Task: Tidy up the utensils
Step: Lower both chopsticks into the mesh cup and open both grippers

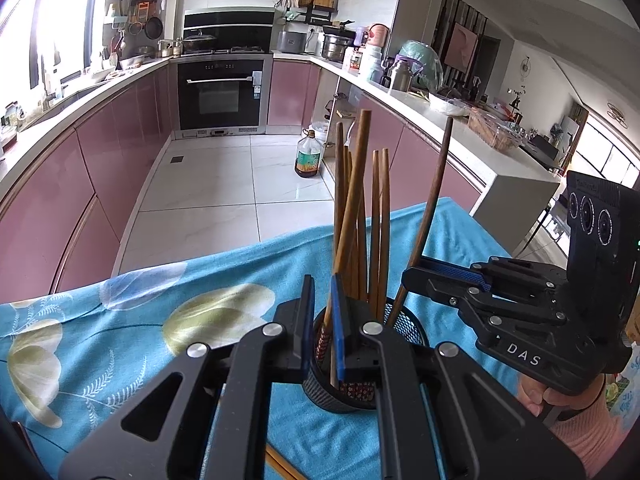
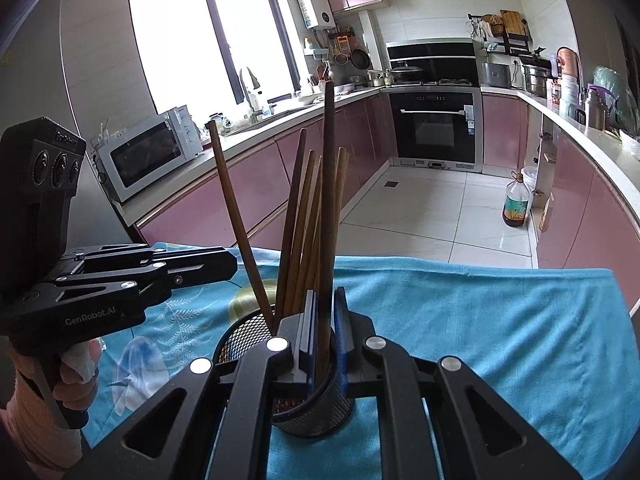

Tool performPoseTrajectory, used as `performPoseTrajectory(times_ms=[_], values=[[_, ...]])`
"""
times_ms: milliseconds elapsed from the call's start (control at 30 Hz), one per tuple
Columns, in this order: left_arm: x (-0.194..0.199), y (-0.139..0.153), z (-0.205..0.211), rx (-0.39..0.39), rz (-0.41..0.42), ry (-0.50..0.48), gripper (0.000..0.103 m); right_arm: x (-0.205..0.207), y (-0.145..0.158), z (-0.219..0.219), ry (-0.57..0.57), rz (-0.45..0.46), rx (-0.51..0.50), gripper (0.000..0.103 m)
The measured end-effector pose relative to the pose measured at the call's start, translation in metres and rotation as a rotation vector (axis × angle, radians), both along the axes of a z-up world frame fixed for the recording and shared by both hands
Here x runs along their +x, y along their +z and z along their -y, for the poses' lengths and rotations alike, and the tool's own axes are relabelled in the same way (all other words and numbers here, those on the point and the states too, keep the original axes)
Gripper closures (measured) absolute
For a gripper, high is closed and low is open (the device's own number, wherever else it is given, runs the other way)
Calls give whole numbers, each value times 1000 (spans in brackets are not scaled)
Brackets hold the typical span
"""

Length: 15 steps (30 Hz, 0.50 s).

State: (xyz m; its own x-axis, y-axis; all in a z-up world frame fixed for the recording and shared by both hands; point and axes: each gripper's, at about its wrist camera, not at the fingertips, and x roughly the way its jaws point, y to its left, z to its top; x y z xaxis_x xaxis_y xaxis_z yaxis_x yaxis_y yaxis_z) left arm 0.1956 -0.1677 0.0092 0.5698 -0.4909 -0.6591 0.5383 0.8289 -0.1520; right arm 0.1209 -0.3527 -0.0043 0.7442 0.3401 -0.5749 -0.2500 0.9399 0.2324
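Both claws sit right at the black mesh holder (image 1: 404, 330), which stands on the blue floral cloth (image 1: 120, 332). The left gripper (image 1: 322, 320) has its blue-padded fingers pinching one brown chopstick (image 1: 352, 200) over the holder's near rim, its tip down inside the cup. The right gripper (image 2: 326, 328) is pinching a darker chopstick (image 2: 329, 184) that stands almost upright in the holder. From the left wrist view I count about seven sticks poking out of the holder: a bunch of five or so lighter bamboo chopsticks (image 1: 380, 224) in the middle, plus the two gripped ones, though they overlap so the count is rough. One more pair (image 1: 282, 466) lies flat on the cloth on the near side of the holder, mostly hidden under the left gripper. Past the holder the cloth ends and white floor tiles begin. One oil bottle (image 1: 309, 154) stands on the floor beyond it, beside pink cabinets. Further back is a black built-in oven (image 1: 220, 94), and in the right wrist view a white microwave (image 2: 150, 156) sits on the counter under the big window (image 2: 208, 44).
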Motion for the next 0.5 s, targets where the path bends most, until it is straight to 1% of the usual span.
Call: performPoseTrajectory(times_ms=[167,367,467,500], values=[[6,-6,0,-3,-14,16,95,0,0,1,-5,3,4,93],[10,-12,1,-9,-22,33,94,-1,-1,2,-9,10,11,89],[9,-14,-2,-6,-14,44,89,-5,0,3,-11,20,10,82],[8,-14,-4,-3,-4,49,85,-6,1,2,-10,25,10,81]])
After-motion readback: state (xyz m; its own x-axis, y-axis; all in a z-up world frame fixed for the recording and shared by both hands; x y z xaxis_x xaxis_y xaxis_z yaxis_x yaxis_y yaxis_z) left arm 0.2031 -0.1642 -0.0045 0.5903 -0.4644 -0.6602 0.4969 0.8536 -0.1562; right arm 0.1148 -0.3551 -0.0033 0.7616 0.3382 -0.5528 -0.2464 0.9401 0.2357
